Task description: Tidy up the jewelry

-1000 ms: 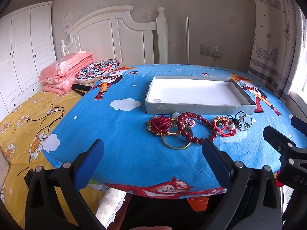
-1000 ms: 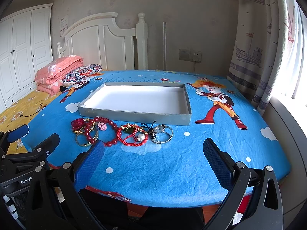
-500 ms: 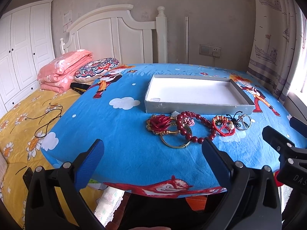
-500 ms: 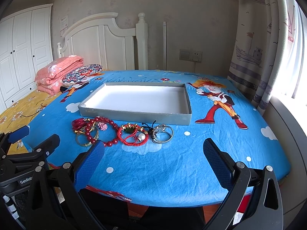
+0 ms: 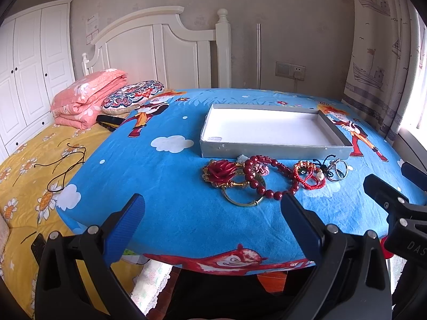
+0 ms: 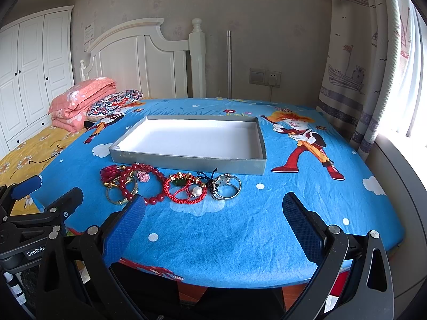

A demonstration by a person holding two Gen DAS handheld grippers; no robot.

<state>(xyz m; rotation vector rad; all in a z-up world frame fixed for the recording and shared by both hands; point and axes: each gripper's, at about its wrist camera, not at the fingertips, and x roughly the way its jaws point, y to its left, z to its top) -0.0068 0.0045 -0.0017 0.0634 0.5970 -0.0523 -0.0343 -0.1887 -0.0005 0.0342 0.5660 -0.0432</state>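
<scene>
A shallow grey box (image 5: 275, 152) (image 6: 186, 164) with a white inside lies on the blue cartoon tablecloth. In front of it sits a row of jewelry: a red rose brooch (image 5: 221, 170) (image 6: 109, 172), a gold bangle (image 5: 241, 200) (image 6: 120, 196), a dark red bead bracelet (image 5: 263, 184) (image 6: 154, 200), a red braided cord bracelet (image 5: 309, 177) (image 6: 186, 190) with a pearl, and silver rings (image 5: 338, 170) (image 6: 226, 186). My left gripper (image 5: 212, 226) and right gripper (image 6: 213, 225) both hang open over the table's near edge, short of the jewelry, holding nothing.
A bed with a yellow flowered sheet (image 5: 29, 170), a folded pink quilt (image 5: 88, 96) and a patterned cushion (image 5: 132, 100) lies to the left. A white headboard (image 5: 165, 53) and wall stand behind the table. Curtains (image 6: 373, 66) and a window are at the right.
The left wrist view has shifted slightly, so the table and jewelry sit a touch lower and nearer. The right gripper and the jewelry have not moved.
</scene>
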